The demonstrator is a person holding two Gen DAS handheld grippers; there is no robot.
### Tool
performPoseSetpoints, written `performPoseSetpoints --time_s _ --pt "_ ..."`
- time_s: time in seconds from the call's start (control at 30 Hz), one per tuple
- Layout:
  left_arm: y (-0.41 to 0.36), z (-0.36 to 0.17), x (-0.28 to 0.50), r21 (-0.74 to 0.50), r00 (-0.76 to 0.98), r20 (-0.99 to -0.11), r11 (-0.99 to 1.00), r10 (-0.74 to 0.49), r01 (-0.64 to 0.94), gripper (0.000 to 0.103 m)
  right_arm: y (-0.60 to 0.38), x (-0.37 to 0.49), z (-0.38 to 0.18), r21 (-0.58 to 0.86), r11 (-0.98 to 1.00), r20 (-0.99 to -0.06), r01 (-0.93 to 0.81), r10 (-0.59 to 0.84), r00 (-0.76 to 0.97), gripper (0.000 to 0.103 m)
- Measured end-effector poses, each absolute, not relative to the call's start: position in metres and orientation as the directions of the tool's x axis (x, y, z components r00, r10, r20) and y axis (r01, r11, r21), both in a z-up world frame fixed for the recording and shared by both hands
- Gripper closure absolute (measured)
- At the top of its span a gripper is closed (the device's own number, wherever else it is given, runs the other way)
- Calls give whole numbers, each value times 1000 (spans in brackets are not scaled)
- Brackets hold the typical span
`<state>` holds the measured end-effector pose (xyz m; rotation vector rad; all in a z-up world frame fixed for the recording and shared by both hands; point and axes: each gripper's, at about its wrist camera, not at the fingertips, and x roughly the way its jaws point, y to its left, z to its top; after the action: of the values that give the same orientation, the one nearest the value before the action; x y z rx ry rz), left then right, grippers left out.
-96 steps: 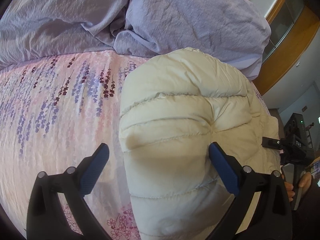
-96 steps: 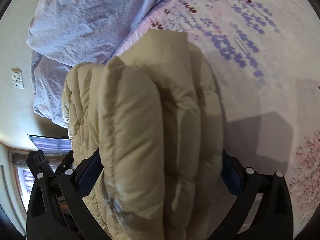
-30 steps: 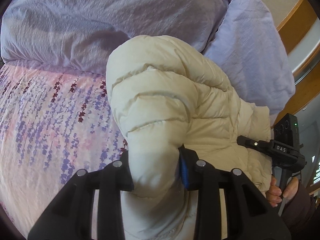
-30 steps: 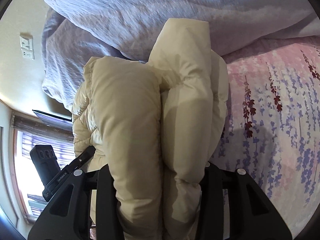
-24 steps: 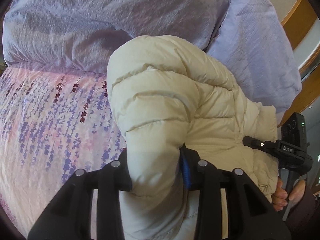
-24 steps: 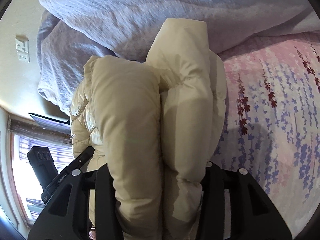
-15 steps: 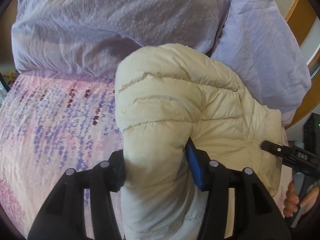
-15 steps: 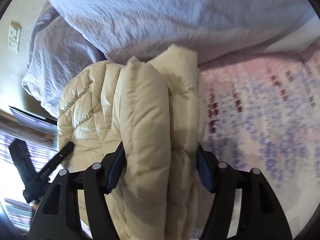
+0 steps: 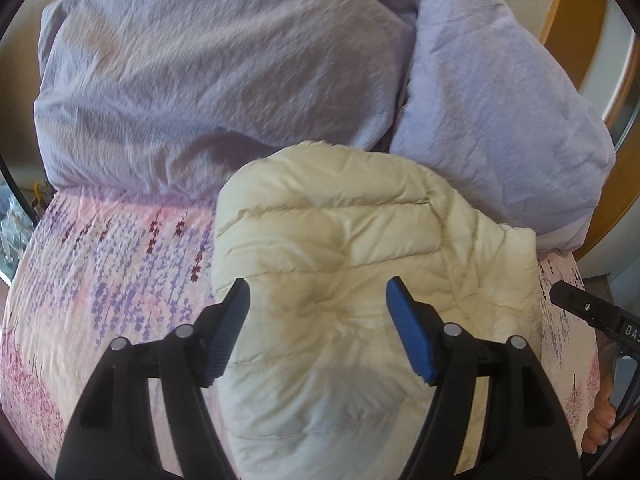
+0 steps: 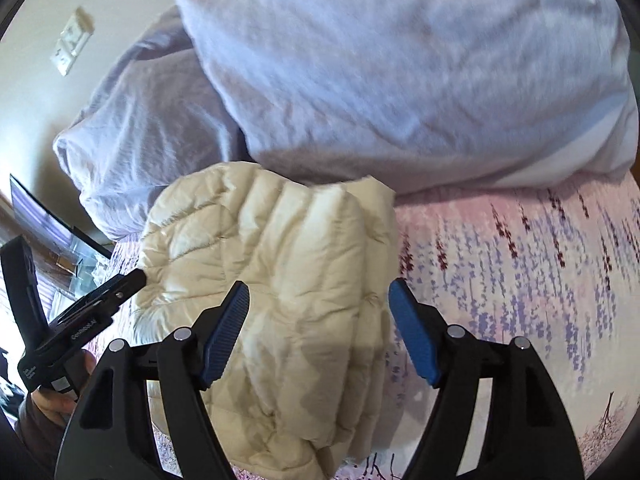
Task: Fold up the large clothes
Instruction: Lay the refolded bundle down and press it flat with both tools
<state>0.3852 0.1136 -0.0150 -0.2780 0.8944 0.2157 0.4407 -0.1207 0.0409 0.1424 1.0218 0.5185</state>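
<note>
Both grippers, left point(image 9: 316, 332) and right point(image 10: 318, 332), have just spread their blue fingers point(image 9: 408, 336), releasing the cream quilted puffer jacket point(image 9: 360, 264); it lies folded on the floral bed point(image 9: 100, 272) beneath them.

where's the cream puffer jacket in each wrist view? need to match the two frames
Left wrist: cream puffer jacket fills centre and lower centre, below the open left tongs; floral sheet on its left.
Right wrist: jacket sits centre-left, below the open right tongs; floral sheet on its right.
Shared landmark: the lilac pillows that the jacket's far end butts against, in both views.
</note>
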Motion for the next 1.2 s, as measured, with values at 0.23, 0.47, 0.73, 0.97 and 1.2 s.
performPoseSetpoints --time_s 0.23,0.47,0.73,0.97,1.2 --pt "107 -19 389 -127 618 -781 946 91 -300 30 -89 441 34 295 866 -765 -403 467 444 29" --pt "116 -30 393 -118 614 -781 939 114 -324 27 -71 436 22 254 855 -757 -452 467 457 30" --pt "117 -48 400 -88 591 -796 940 134 -330 23 -65 434 -10 185 868 -783 -462 414 464 33" --pt "114 -62 409 -59 576 -805 946 143 -318 19 -68 438 -29 211 871 -791 -443 419 446 34" --pt "115 -72 418 -47 564 -814 951 140 -305 15 -72 443 -43 248 872 -793 -422 433 429 34"
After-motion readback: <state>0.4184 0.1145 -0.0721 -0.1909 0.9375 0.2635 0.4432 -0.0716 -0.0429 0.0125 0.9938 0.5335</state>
